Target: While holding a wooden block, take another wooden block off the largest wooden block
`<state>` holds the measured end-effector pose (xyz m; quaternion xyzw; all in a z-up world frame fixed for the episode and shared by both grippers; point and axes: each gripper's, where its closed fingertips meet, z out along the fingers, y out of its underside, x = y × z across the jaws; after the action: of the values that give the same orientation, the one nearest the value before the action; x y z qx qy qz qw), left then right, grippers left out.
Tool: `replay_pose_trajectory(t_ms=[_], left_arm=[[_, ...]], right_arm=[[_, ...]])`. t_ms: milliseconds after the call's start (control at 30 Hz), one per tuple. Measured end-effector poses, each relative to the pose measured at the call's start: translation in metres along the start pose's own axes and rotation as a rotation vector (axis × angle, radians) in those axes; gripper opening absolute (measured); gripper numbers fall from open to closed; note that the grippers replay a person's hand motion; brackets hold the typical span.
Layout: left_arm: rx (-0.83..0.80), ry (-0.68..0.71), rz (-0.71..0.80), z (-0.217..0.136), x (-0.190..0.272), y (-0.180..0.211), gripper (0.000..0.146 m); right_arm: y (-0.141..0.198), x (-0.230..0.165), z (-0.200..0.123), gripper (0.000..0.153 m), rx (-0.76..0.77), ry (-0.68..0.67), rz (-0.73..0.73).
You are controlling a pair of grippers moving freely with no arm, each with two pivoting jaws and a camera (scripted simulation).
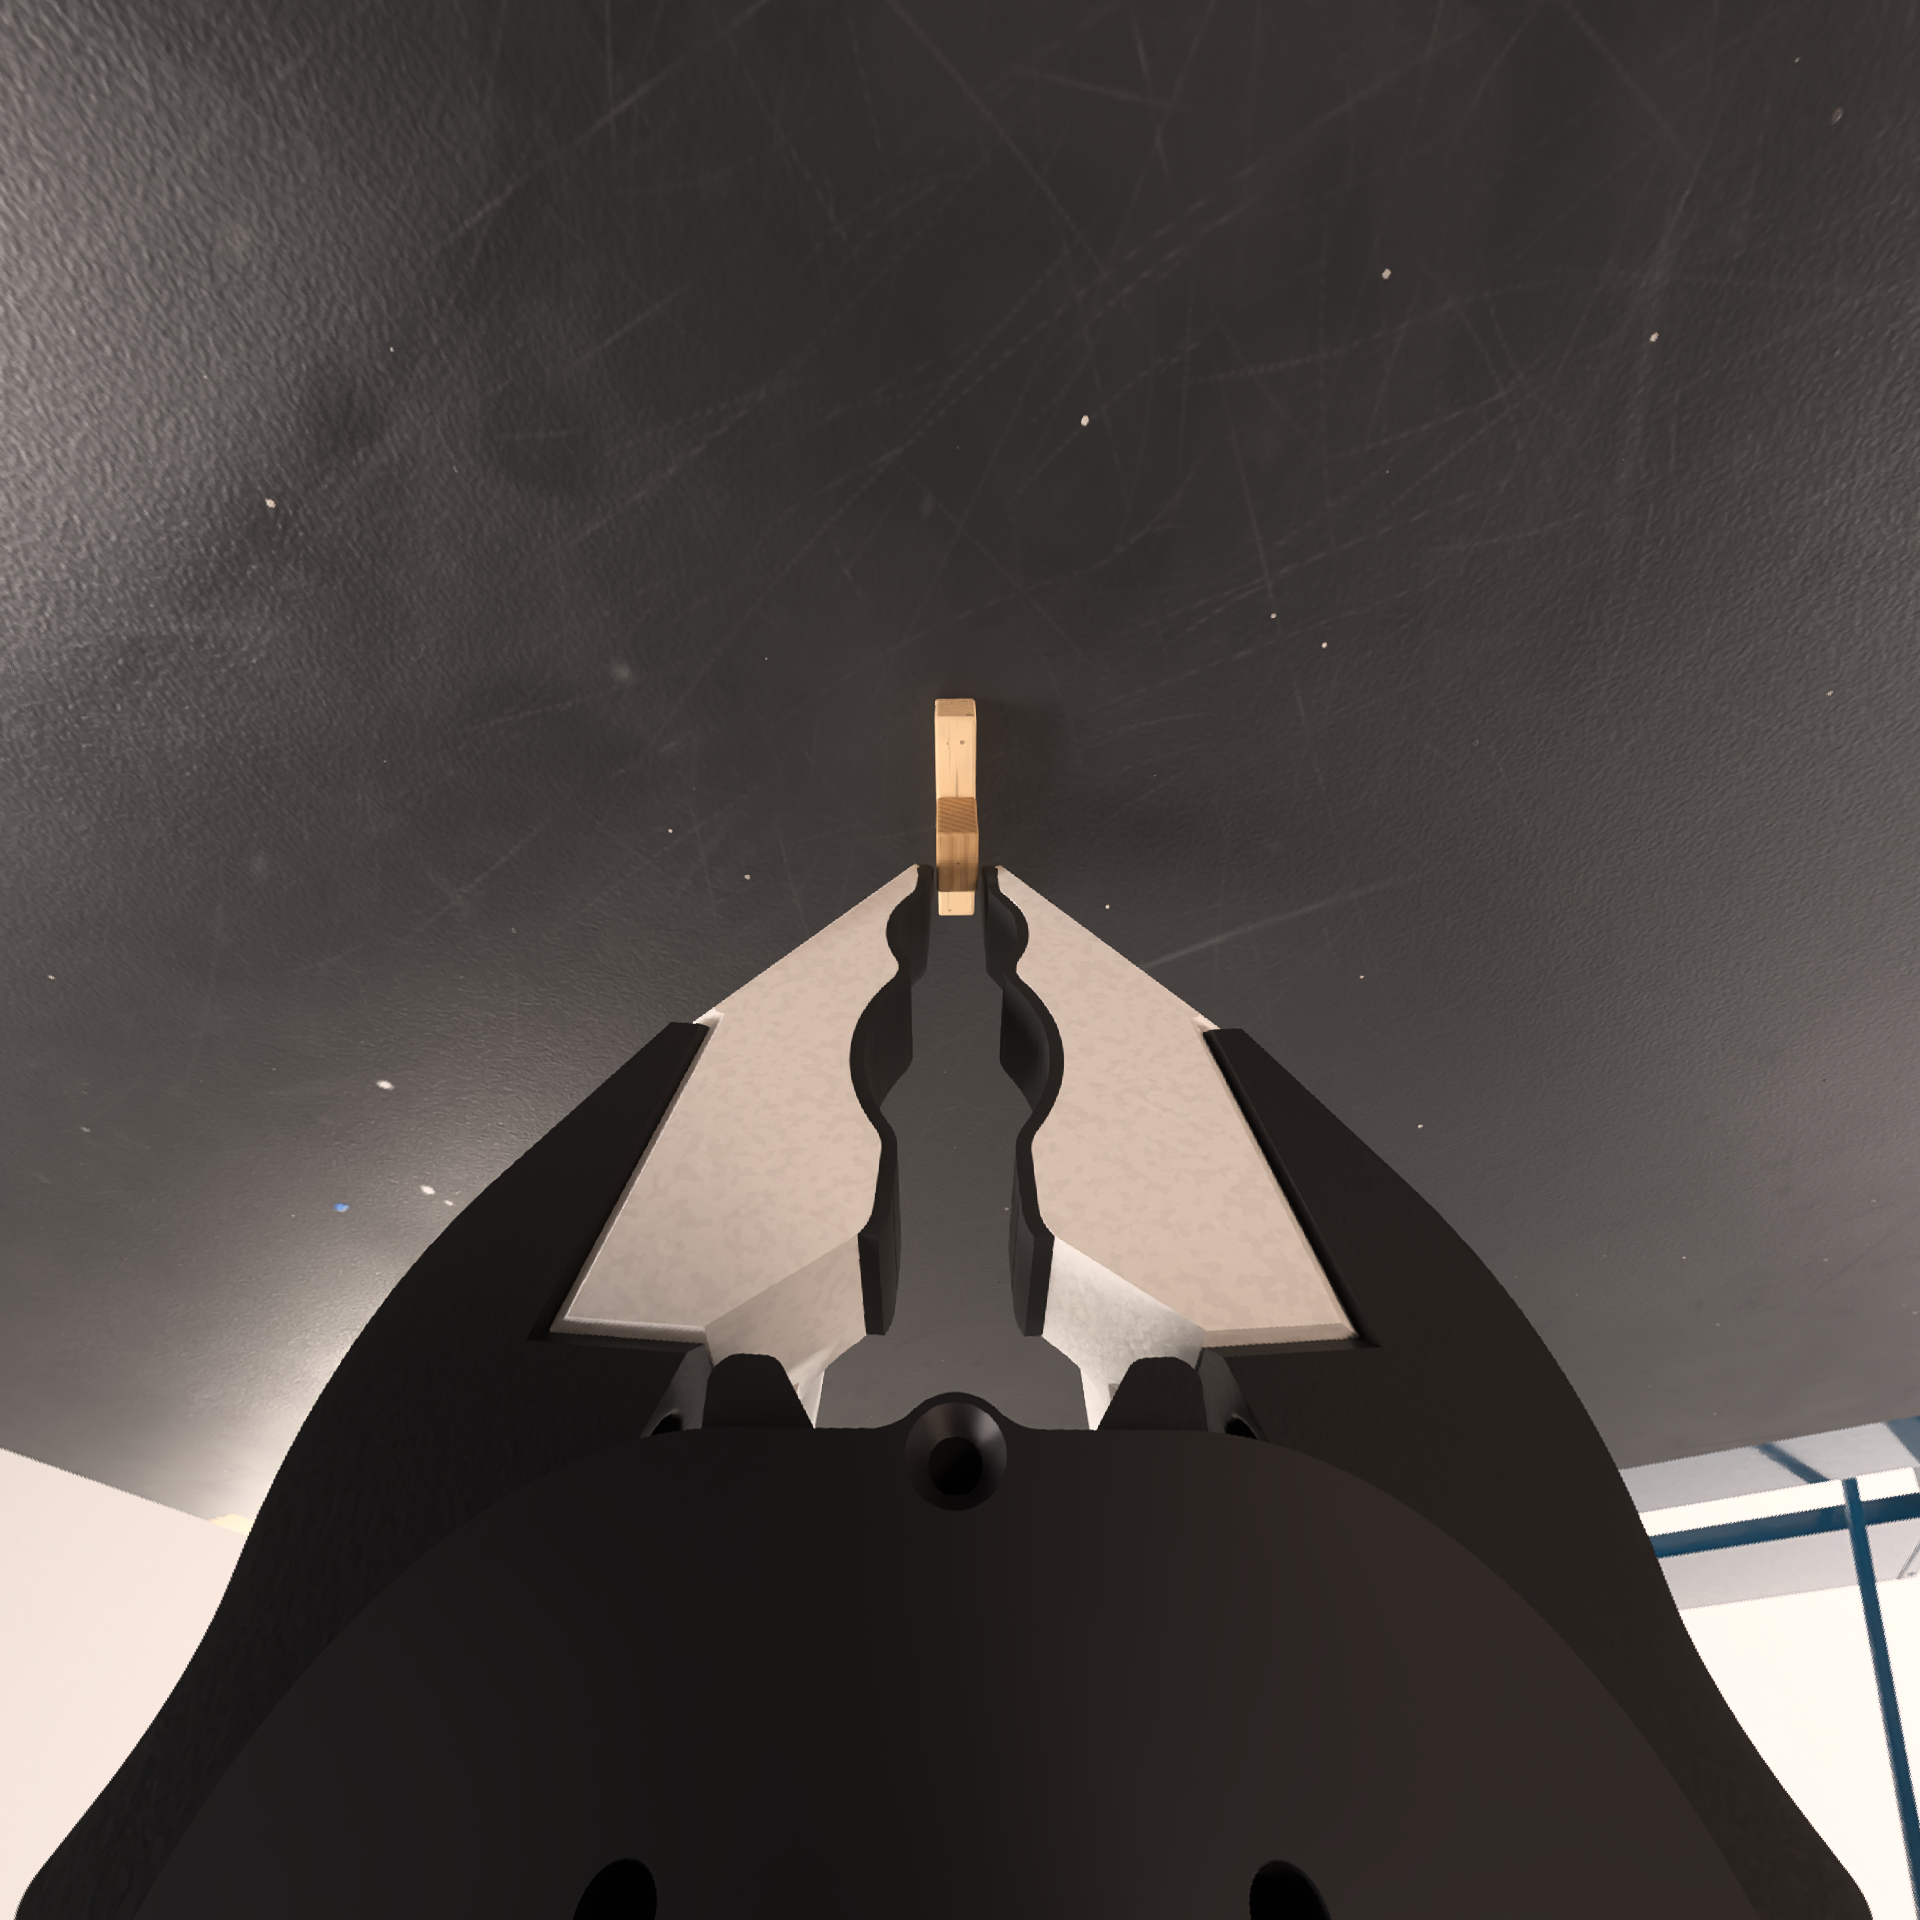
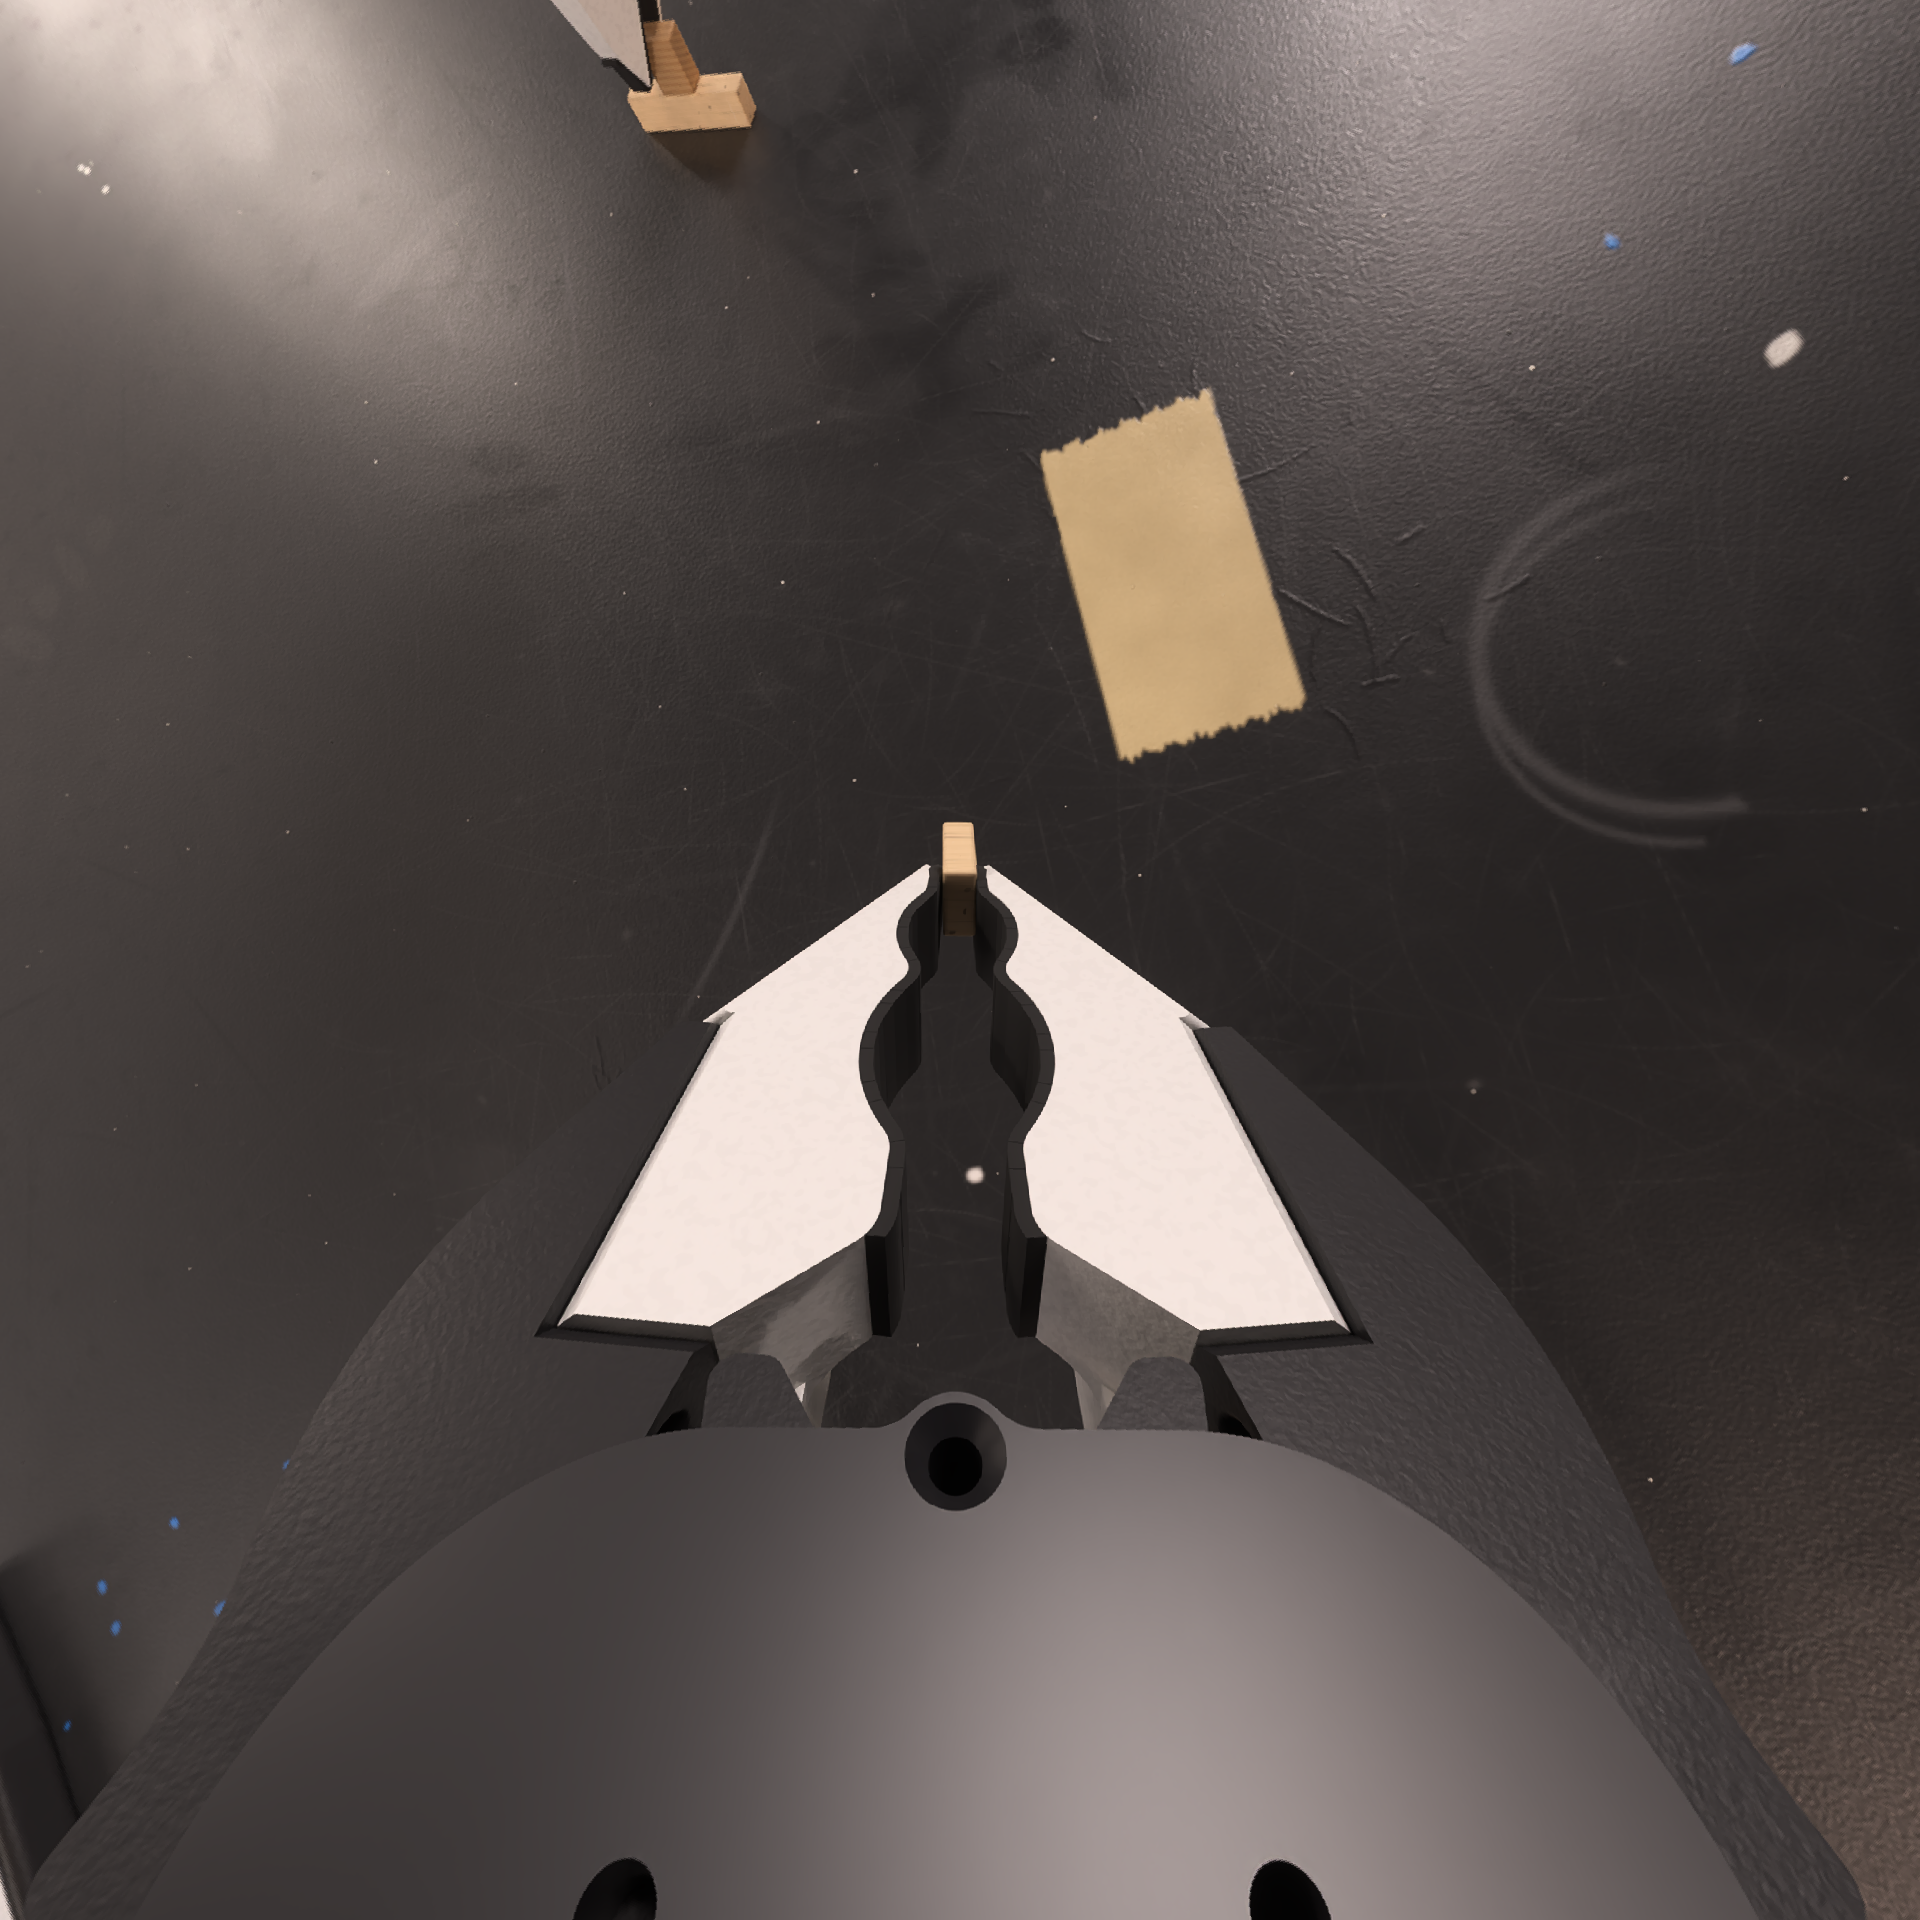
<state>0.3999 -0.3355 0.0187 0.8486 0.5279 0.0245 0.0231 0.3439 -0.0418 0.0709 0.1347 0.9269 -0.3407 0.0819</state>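
In the left wrist view my left gripper (image 1: pixel 956 881) is shut on a small wooden block (image 1: pixel 957 847). That block stands on or just above the largest wooden block (image 1: pixel 955 750), which lies on the black table (image 1: pixel 520 520). I cannot tell whether the two blocks touch. The right wrist view shows the same pair far off at the top: the small block (image 2: pixel 668 54), the largest block (image 2: pixel 694 106), and part of the left gripper's finger (image 2: pixel 613 36). My right gripper (image 2: pixel 957 873) is shut on another small wooden block (image 2: pixel 957 878), held above the table.
A tan piece of tape (image 2: pixel 1169 577) lies flat on the table ahead and right of my right gripper. A faint ring mark (image 2: pixel 1590 665) is farther right. The table edge, with a blue frame (image 1: pixel 1870 1579) beyond it, shows at the lower right of the left wrist view.
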Motion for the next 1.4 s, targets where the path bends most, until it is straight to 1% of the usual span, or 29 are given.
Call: replay_pose_trajectory(t_ms=[200,467,833,933,1100,1267,1400], left_arm=[[0.003,0.007,-0.017,0.000,0.000,0.000,0.007],[-0.014,-0.015,0.025,0.000,0.000,-0.001,0.006],[0.010,-0.007,0.019,-0.005,-0.007,0.004,0.007],[0.118,0.038,0.013,-0.019,-0.006,0.000,0.007],[0.359,0.109,0.059,-0.057,0.006,-0.016,0.007],[0.583,0.184,0.172,-0.103,0.036,-0.030,0.007],[0.785,0.274,0.300,-0.148,0.073,-0.040,0.007]], right_arm=[[0.000,-0.001,0.000,0.005,-0.001,-0.002,-0.003],[0.002,0.000,0.002,0.005,-0.010,-0.005,0.000],[0.005,0.000,0.003,0.005,-0.024,-0.009,0.002],[0.006,0.001,0.005,0.005,-0.036,-0.008,0.002],[0.008,0.001,0.007,0.005,-0.045,-0.006,0.004],[0.005,0.001,0.005,0.005,-0.030,0.007,-0.012],[-0.003,-0.001,0.000,0.005,0.004,0.027,-0.051]])
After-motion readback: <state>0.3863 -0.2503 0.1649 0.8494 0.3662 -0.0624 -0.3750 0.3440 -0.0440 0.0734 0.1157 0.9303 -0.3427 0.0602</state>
